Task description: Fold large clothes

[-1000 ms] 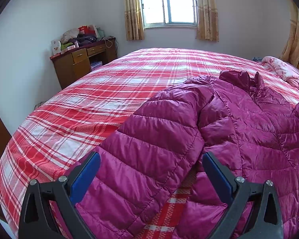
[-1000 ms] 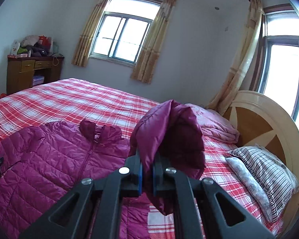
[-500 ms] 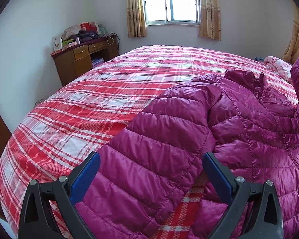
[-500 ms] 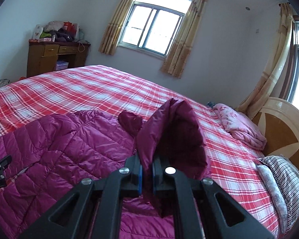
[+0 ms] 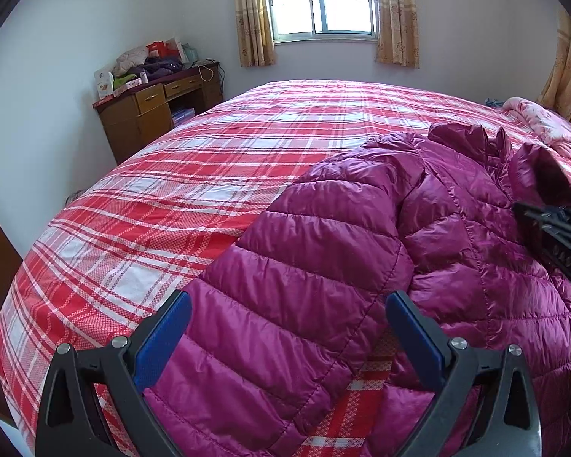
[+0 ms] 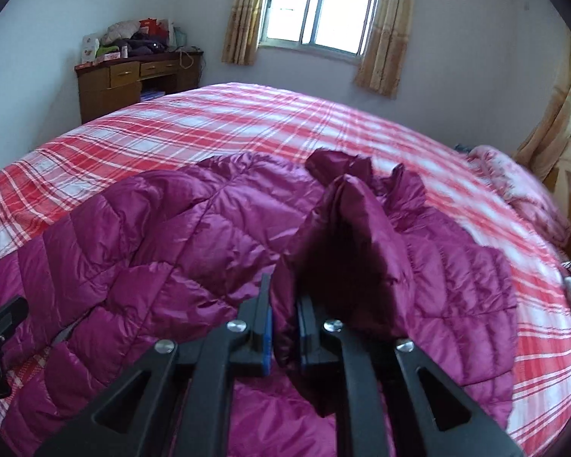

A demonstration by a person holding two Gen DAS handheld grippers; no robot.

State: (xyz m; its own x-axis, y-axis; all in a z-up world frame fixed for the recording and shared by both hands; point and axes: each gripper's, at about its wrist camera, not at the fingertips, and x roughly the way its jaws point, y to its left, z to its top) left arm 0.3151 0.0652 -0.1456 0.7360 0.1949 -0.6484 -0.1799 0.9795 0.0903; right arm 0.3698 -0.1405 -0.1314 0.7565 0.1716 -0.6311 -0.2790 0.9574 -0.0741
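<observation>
In the left wrist view, your left gripper (image 5: 287,337) had its blue-padded fingers (image 5: 163,339) spread wide and released, straddling the near sleeve (image 5: 285,304) of the quilted magenta down jacket (image 5: 456,236) without pressing it. That jacket lay spread on the red-and-white plaid bed (image 5: 171,209), its collar (image 5: 464,139) pointing away toward the curtained window (image 5: 323,0) and its hem toward you, so its long axis ran from near to far. The near sleeve ran along the jacket's left edge, rising from between your fingers up toward the shoulder. At the right edge your right gripper (image 5: 552,228) showed only as a black frame carrying the far sleeve (image 5: 540,175) over the jacket's chest.

In the right wrist view, your right gripper (image 6: 285,323) had the cuff end of that far sleeve (image 6: 346,236) between its fingers (image 6: 267,327). The jaws had just been opening, a narrow gap stood between the pads, and the fabric looked only loosely caught, probably being let go. The sleeve stood up as a peak straight ahead of the fingers, over the jacket's body and pointing at the collar (image 6: 338,163). A wooden desk (image 6: 133,80) stood by the far wall.

Your left hand was the nearer one to the unfolded sleeve, so the next fold likely fell to it: close on that sleeve and carry it rightward across the chest.
</observation>
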